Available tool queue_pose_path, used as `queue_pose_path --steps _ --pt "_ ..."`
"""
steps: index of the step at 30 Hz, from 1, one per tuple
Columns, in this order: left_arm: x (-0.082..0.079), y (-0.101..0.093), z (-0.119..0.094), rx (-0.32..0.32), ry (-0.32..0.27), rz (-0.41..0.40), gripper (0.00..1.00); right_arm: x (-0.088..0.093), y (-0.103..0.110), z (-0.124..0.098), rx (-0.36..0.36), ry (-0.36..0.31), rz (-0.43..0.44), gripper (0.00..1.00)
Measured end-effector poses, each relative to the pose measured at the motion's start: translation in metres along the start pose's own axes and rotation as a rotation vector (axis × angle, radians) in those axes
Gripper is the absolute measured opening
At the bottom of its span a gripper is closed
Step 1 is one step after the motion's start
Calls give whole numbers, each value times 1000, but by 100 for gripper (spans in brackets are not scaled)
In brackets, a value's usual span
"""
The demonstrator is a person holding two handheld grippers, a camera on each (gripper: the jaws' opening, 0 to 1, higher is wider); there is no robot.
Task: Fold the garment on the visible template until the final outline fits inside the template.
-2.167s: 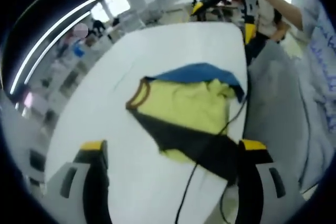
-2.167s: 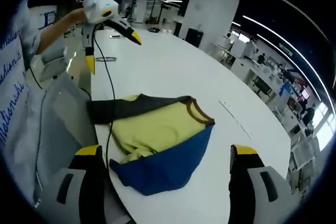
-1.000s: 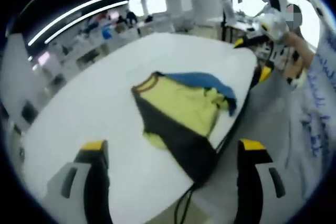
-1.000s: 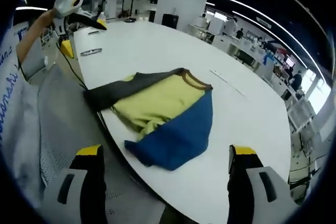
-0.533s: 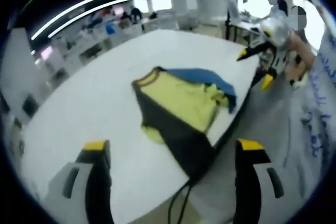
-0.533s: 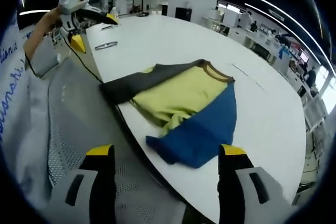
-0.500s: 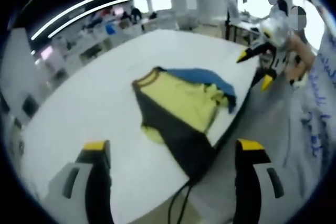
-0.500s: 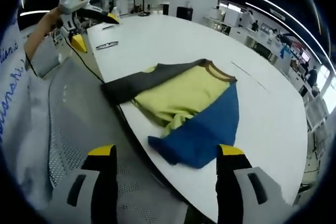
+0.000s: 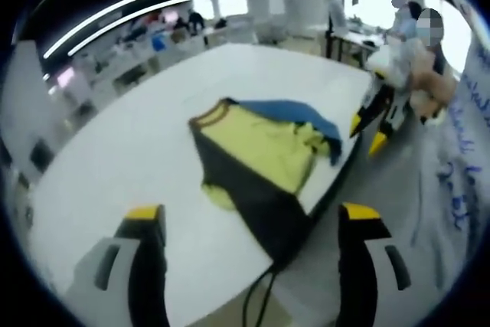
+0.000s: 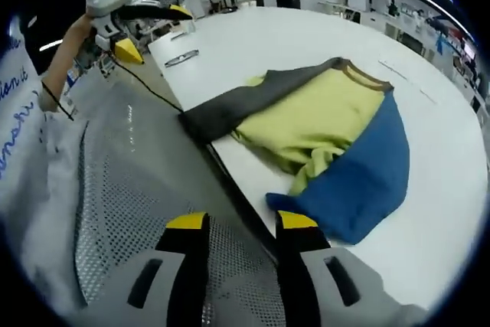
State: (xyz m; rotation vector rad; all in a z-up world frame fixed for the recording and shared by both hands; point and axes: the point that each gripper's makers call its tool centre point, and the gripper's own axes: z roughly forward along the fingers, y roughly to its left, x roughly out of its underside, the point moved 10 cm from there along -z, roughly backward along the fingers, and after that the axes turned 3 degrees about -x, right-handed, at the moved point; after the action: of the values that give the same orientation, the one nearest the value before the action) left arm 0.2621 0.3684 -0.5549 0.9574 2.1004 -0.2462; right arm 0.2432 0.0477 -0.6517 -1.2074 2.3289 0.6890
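So with my left tongs (image 9: 249,223) gaping and my right tongs (image 10: 241,223) nearly pinched on nothing, the shirt (image 10: 329,139) lies bunched at the table (image 9: 138,143) edge near one o'clock, and I judge grabbing the blue sleeve (image 10: 360,181) comes next.

Blue handwritten-style lettering on the person's white garment (image 9: 459,189), at the edge of both gripper views: partial and blurred, not legible. No other text, labels, brands or numbers readable.
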Motion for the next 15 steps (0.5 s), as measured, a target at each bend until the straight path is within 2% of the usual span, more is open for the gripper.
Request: queue_pose_path --steps 3,7,15 --pt "1 -1 0 4 6 -2 89 8 -1 10 -9 55 4 34" --pt "3 -2 3 9 0 -12 90 12 1 19 -46 53 15 37" --pt "6 -6 6 24 5 -24 89 10 -2 32 -40 41 18 39"
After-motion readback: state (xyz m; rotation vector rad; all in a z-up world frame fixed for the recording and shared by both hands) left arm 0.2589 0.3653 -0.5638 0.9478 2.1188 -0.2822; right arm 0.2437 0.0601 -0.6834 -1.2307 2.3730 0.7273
